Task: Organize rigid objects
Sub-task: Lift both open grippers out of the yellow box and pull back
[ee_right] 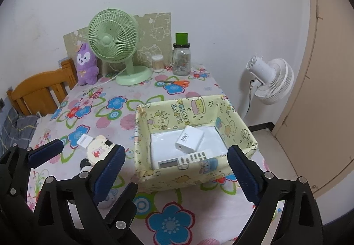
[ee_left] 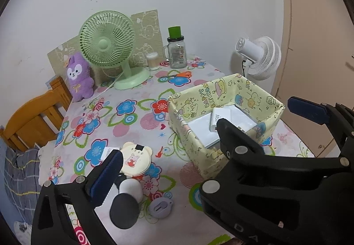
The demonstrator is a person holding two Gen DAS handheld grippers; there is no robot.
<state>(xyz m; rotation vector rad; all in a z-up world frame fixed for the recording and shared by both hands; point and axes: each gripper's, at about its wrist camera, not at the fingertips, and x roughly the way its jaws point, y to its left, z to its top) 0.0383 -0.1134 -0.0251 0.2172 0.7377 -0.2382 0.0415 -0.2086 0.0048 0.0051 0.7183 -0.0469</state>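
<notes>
Left gripper [ee_left: 168, 156]: your fingers are spread wide and grasp nothing.
Right gripper [ee_right: 177, 169]: yours is released too, poised over the near wall of the yellow box [ee_right: 141, 134].
Loose things: the round bear-eared case [ee_left: 136, 162] lies just off your left finger's blue pad; the black-and-white roller [ee_left: 126, 198] and the grey oval tag [ee_left: 160, 207] lie nearer you, beside that pad.
Direction: all three lie left of the box, so your left hand is nearer.
Axis: the roller's long axis runs roughly toward you; it looks ready to roll.
Box contents: 45W charger [ee_right: 189, 139] rests on white flat packs, remote [ee_right: 185, 159] along the near wall.
Judgement: case next, then carry rightward.
</notes>
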